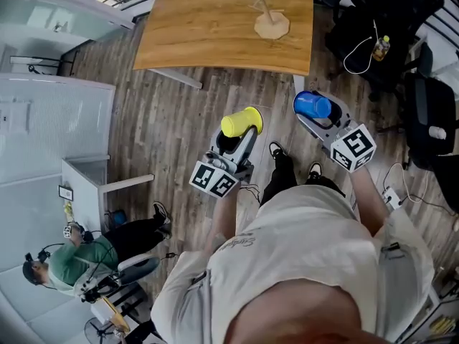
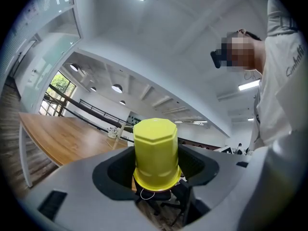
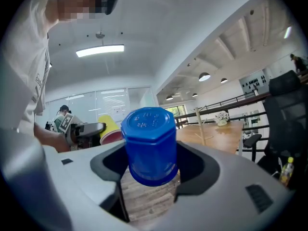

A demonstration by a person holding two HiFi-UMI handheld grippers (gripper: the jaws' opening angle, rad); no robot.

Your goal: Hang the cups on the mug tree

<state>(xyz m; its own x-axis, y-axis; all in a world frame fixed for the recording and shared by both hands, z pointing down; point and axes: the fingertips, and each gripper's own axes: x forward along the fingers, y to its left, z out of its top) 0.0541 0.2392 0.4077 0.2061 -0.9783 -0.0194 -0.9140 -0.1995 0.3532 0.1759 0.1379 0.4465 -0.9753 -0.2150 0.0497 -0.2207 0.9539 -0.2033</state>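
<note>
Closest to us, at waist height: left gripper (image 1: 237, 138), jaws clamped on either side of a yellow cup (image 1: 242, 122). In the left gripper view we see the cup's closed, many-sided base pointing away from the gripper and its wider rim nearer the camera.

Just beside it, right gripper (image 1: 323, 117), jaws closed on a blue cup (image 1: 313, 105), held the same way with its base outward. Both cups are in the air above the plank floor (image 1: 179, 120), apart from each other.

Farther out: a wooden table (image 1: 208, 20), and on it the mug tree (image 1: 270, 16), upright on a pale base, with bare pegs as far as we can see. Both cups are well short of it.

Off to the right, a dark office chair (image 1: 430, 120) and a small bottle (image 1: 381, 47). At lower left, a seated person in green (image 1: 79, 260).
</note>
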